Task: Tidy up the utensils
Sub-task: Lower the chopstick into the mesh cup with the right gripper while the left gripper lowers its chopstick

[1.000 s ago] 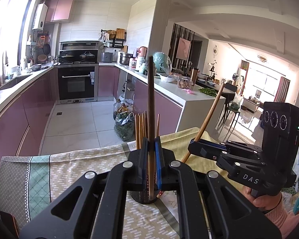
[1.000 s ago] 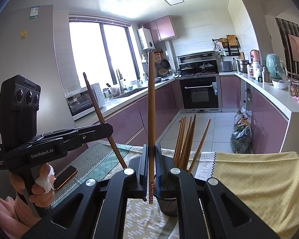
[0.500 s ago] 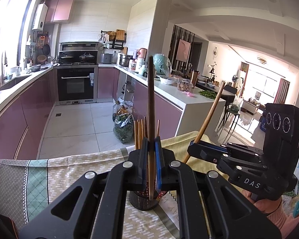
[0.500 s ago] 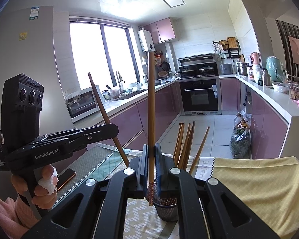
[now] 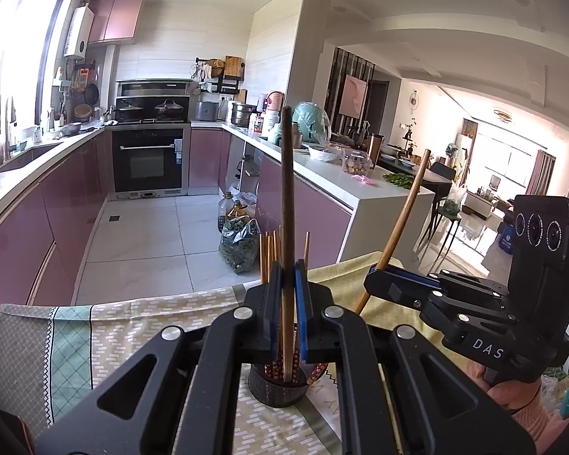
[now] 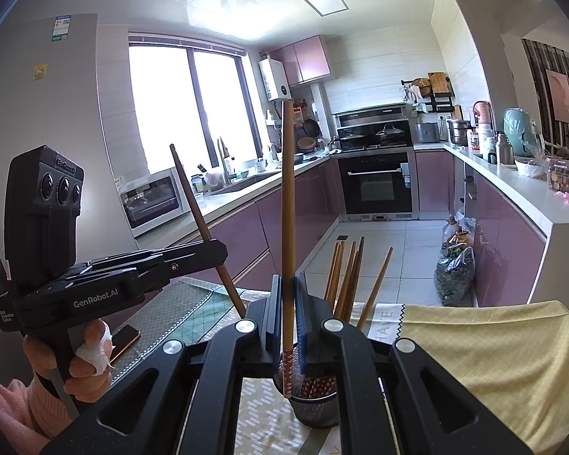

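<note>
My left gripper (image 5: 287, 303) is shut on a dark brown chopstick (image 5: 286, 197) held upright, its lower tip inside the dark mesh holder (image 5: 277, 388) on the table. My right gripper (image 6: 287, 303) is shut on a lighter wooden chopstick (image 6: 286, 204), also upright, its patterned tip just over the holder (image 6: 315, 404). Several wooden chopsticks (image 6: 347, 276) stand in the holder. Each gripper shows in the other's view: the right one (image 5: 379, 284) to the right, the left one (image 6: 216, 254) to the left.
The table carries a patterned runner (image 5: 132, 322) and a yellow cloth (image 6: 485, 345). A phone (image 6: 123, 339) lies on the table at the left. Beyond the table edge are the kitchen floor, purple cabinets and a white counter (image 5: 360, 189).
Both grippers have lifted slightly with their chopsticks; the holder sits lower in both views. The held chopsticks stay upright over the holder.
</note>
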Demonstrator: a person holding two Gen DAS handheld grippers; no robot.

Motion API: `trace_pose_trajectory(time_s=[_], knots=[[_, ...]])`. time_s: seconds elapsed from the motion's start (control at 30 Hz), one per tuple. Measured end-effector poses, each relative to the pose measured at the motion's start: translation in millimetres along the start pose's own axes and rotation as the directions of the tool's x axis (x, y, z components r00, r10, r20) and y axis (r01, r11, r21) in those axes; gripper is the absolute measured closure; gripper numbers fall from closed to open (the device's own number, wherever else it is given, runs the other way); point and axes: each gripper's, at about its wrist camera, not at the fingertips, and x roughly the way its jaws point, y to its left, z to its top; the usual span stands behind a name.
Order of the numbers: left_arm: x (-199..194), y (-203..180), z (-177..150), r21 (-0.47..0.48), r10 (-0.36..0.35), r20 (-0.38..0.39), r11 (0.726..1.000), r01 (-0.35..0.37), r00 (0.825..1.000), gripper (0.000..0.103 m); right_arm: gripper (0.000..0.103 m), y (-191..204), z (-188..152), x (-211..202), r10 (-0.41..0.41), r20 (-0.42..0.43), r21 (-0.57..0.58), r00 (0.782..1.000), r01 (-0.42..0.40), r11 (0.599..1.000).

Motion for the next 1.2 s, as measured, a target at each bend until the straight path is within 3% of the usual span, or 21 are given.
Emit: trace_pose_trajectory(time_s=[1.2], knots=[[45.4, 13.1, -3.6, -0.009, 0.025, -0.073, 1.0, -0.026, 0.997, 0.096, 0.097, -24.6, -8.9, 35.0, -0.034, -0.065, 0.05, 0.997, 0.037, 0.998]])
